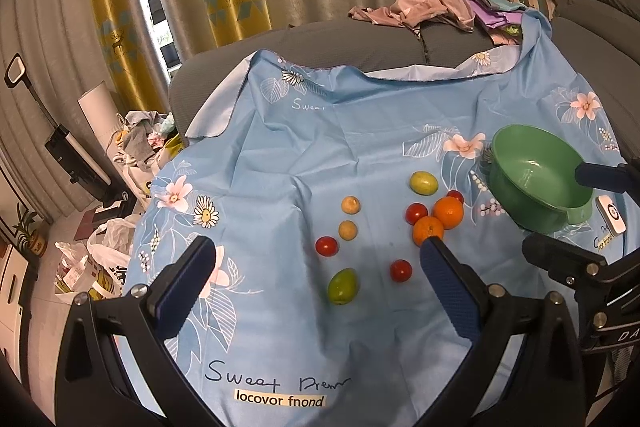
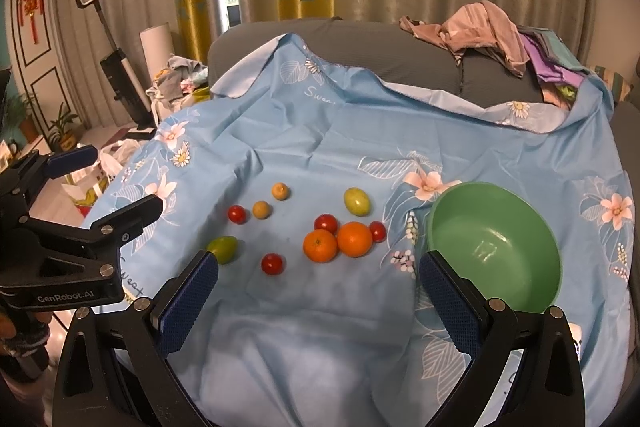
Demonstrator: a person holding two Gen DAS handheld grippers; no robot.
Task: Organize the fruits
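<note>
Loose fruit lies on a blue flowered cloth (image 1: 280, 147): two oranges (image 1: 448, 212) (image 2: 320, 245), several small red tomatoes (image 1: 327, 246) (image 2: 273, 263), two green fruits (image 1: 342, 286) (image 2: 356, 202) and two small tan fruits (image 1: 351, 205) (image 2: 262, 209). An empty green bowl (image 1: 536, 175) (image 2: 496, 243) stands at the right of the fruit. My left gripper (image 1: 316, 259) is open and empty, hovering above the near fruit. My right gripper (image 2: 318, 273) is open and empty, hovering short of the oranges and beside the bowl.
The cloth covers a grey sofa (image 2: 360, 39). A heap of clothes (image 2: 488, 31) lies on the sofa back at the far right. Bags and clutter (image 1: 100, 259) sit on the floor at the left. A vacuum (image 2: 120, 67) stands by the curtains.
</note>
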